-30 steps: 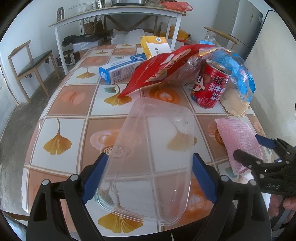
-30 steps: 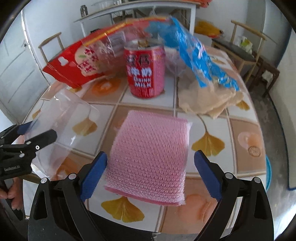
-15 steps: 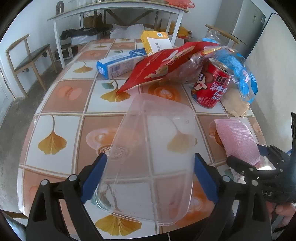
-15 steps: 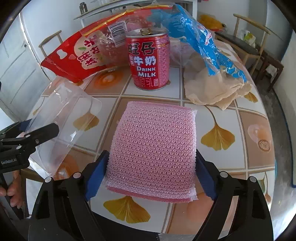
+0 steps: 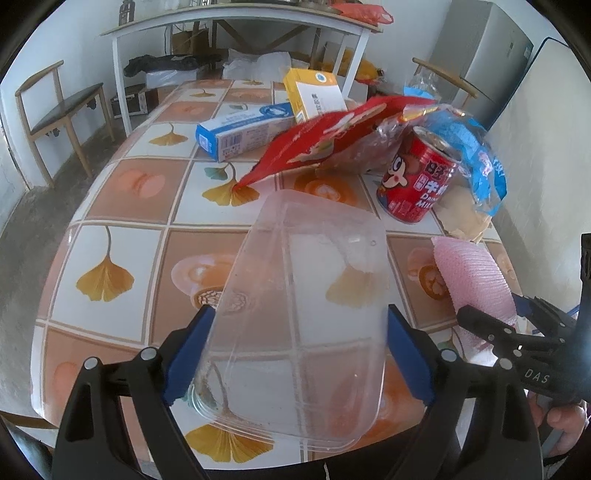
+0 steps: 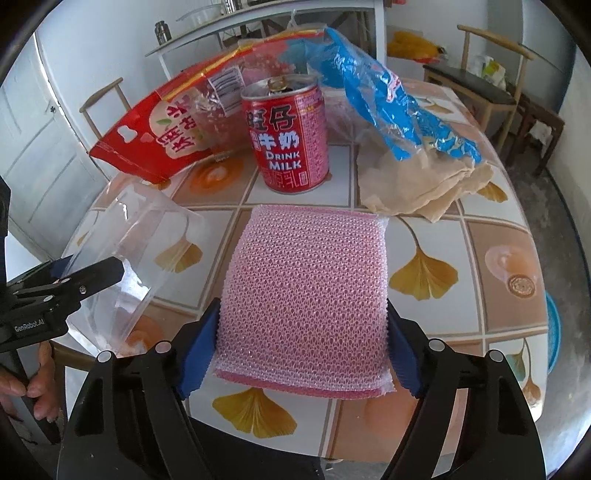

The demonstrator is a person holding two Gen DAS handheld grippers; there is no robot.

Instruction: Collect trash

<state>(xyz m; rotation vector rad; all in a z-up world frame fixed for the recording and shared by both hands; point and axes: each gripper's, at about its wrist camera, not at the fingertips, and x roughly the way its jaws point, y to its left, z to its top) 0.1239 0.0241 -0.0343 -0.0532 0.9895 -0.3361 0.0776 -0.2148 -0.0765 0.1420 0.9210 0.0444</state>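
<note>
My left gripper (image 5: pixel 297 354) is shut on a clear plastic container lid (image 5: pixel 306 295), held tilted above the table's near edge. It also shows in the right wrist view (image 6: pixel 125 251), at left. My right gripper (image 6: pixel 303 354) is shut on a pink mesh sponge (image 6: pixel 306 302), lifted off the table; the sponge shows at right in the left wrist view (image 5: pixel 476 280). Behind stand a red milk can (image 6: pixel 288 136), a red snack bag (image 6: pixel 166 136), a blue wrapper (image 6: pixel 388 99) and crumpled beige paper (image 6: pixel 417 184).
The tiled table (image 5: pixel 122 229) also carries a blue-and-white box (image 5: pixel 243 129) and a yellow box (image 5: pixel 314 92) at the far end. Chairs (image 5: pixel 55 110) and a white table (image 5: pixel 236 22) stand beyond. A blue bin rim (image 6: pixel 554 332) shows at right below the table.
My right gripper has closed its fingers onto the pink sponge and raised it. My left gripper has kept hold of the clear lid and lifted it slightly.
</note>
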